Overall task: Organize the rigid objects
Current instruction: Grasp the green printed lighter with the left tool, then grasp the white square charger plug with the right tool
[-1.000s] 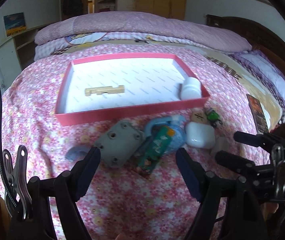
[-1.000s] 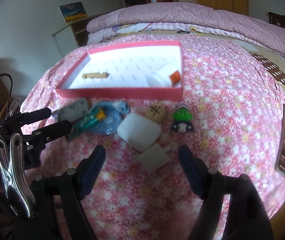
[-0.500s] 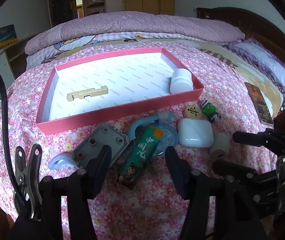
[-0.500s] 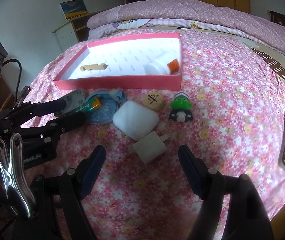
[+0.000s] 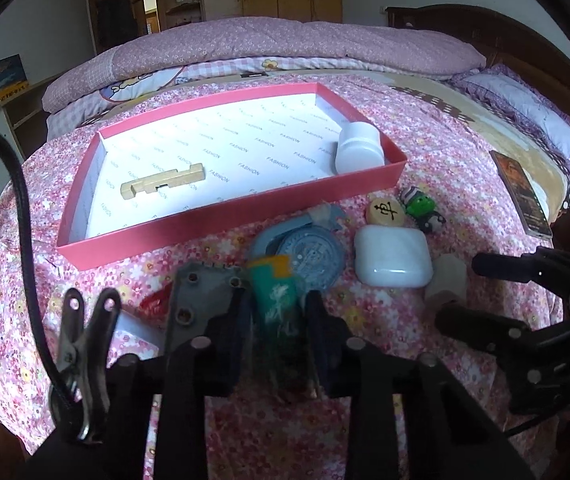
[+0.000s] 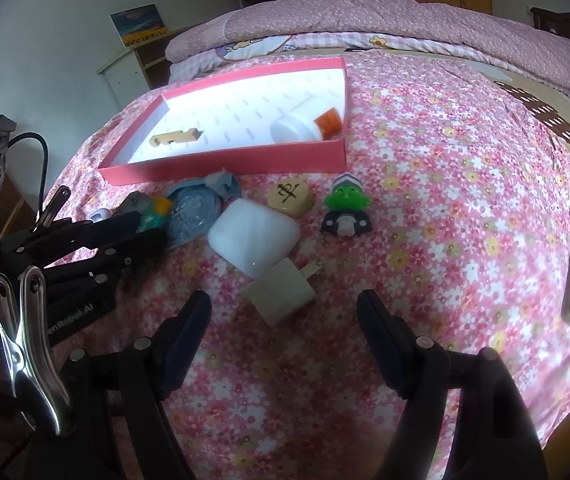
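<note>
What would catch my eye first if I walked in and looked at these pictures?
Probably the pink tray on the flowery bedspread, with a wooden block and a white bottle lying inside. In front of it sits a jumble of small things, where the left gripper has just closed on a green tube. To the right, a green figurine stands out, and the right gripper hangs open over a white charger.

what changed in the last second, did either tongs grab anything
The left tongs moved in over the green tube beside the grey plate; their jaws have just been closing and now clamp the tube. The right tongs stayed open above the white charger, holding nothing. The pink tray, with its wooden piece and white bottle, did not move.
</note>
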The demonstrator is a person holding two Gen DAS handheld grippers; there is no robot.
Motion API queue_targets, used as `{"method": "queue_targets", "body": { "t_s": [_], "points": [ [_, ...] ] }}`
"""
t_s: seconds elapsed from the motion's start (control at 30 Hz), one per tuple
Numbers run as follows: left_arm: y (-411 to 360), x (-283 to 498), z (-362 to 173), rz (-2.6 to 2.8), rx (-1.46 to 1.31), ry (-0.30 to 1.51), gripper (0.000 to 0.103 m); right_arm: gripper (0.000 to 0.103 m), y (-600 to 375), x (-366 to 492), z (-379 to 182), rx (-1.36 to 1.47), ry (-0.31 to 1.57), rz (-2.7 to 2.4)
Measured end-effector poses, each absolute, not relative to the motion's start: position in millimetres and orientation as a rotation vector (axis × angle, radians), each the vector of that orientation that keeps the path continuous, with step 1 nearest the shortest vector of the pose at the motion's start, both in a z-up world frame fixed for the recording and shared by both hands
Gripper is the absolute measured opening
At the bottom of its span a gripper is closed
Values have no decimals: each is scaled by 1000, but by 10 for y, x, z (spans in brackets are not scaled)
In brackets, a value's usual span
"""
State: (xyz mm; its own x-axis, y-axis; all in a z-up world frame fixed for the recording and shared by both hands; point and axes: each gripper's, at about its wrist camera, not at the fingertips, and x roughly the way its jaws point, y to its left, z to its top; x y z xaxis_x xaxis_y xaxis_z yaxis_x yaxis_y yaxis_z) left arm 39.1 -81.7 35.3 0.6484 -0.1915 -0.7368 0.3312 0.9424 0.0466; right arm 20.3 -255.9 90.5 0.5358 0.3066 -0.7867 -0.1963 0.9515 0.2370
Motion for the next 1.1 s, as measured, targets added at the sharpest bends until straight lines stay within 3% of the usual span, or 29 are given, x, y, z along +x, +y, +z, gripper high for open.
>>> {"method": "queue_targets", "body": {
  "t_s": [0.63, 0.87, 1.1],
  "points": [
    [-688, 138, 220, -328, 170, 862, 25, 77, -2524, 211, 833, 127, 963, 308],
    [-745, 111, 193, -320, 203, 844, 32, 76, -2502, 277, 816, 118, 941, 298],
    [-767, 115, 191, -311, 204, 839, 33, 51, -2498, 263, 812, 100, 913, 250]
  ]
}}
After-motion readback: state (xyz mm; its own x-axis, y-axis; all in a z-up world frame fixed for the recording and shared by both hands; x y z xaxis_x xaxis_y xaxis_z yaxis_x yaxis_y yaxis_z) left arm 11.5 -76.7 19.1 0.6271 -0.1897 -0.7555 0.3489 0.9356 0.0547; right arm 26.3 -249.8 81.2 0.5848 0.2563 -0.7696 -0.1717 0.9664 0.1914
